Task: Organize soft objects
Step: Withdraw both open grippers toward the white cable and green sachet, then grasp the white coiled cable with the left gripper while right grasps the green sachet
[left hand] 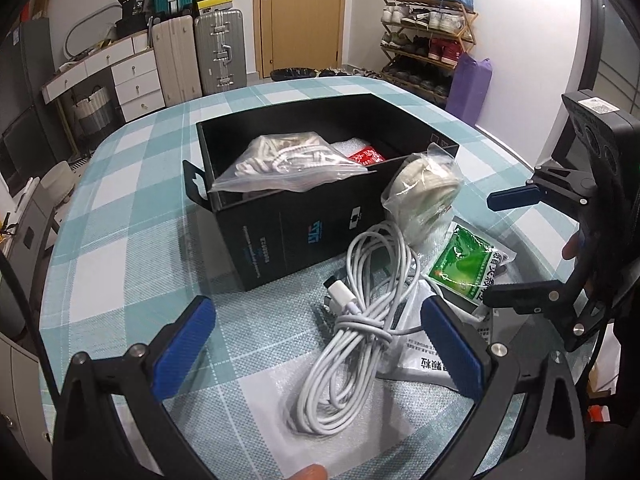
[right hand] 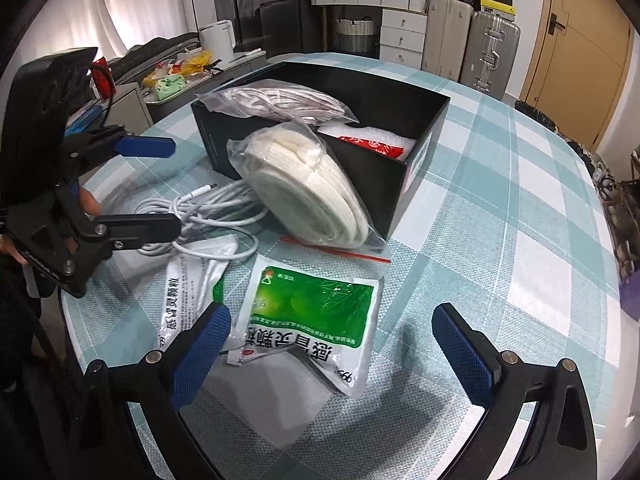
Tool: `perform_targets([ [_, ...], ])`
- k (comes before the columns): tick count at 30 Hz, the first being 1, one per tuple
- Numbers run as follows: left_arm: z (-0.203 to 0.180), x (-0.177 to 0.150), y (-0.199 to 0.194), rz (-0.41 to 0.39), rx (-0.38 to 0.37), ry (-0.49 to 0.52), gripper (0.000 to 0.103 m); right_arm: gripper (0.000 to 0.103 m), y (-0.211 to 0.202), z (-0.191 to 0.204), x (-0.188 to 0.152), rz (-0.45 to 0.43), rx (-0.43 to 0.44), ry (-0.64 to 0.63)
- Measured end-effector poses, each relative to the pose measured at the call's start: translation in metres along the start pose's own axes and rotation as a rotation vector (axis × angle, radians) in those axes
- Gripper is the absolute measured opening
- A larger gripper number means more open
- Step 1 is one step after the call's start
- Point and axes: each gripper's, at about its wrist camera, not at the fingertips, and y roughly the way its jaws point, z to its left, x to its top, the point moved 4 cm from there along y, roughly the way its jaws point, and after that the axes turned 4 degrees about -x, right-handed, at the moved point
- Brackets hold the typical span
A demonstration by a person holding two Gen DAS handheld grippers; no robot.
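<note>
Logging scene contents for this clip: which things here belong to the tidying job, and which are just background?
Job:
black box
bagged white cord inside
bagged cream roll
white cable bundle
green sachet
white sachet

Background:
suitcases
shoe rack
drawers
kettle

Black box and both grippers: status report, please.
Left gripper, right gripper open, empty. Black box half filled. White cable, green sachet outside.

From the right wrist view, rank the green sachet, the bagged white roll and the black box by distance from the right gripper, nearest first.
1. Green sachet, between the open fingers of the right gripper.
2. Bagged white roll, beyond it, leaning on the box.
3. Black box, behind.
</note>
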Motion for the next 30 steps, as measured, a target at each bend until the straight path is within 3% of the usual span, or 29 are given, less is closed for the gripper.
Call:
perform_targets([
  [6,-0.002,0.000,0.001,0.015,-0.019,0.004,0.103,0.102,0.006,0.003,0.001,0.011,0.017,0.015],
  [15,-0.002,-0.001,-0.002,0.025,-0.037,0.001,0.103,0.102,0.012,-0.009,-0.002,0.051,-0.050,0.043],
  [19,-0.005,-0.003,-0.003,0.029,-0.074,0.000,0.103,0.102,0.009,-0.001,-0.002,0.040,-0.015,0.019],
  [30,0.000,-0.010,0.017,0.087,-0.069,-0.050,0.100,0.102,0.020,-0.006,-0.007,0.076,-0.028,0.031],
])
